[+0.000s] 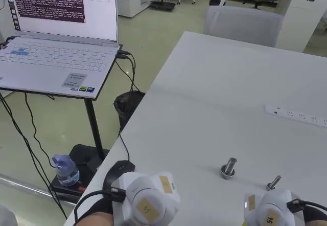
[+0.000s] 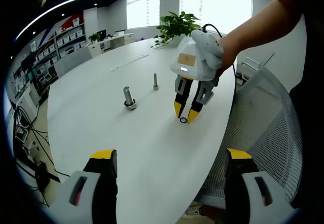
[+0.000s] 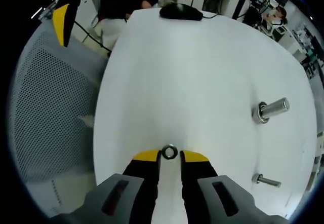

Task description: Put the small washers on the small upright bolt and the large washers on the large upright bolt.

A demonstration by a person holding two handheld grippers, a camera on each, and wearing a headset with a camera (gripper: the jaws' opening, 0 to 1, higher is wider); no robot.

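A large upright bolt with a ring at its base and a thinner small bolt stand on the white table. My right gripper points down at the table near its front edge, its yellow-tipped jaws drawn in on either side of a small metal washer lying flat there. The left gripper view has that same gripper touching the washer, to the right of both bolts. My left gripper is held wide open, with nothing between its fingers.
A black mouse-like object with a cable lies at the table's near-left edge. A white power strip lies at the far right. A mesh chair sits by the table edge. A laptop on a stand is off to the left.
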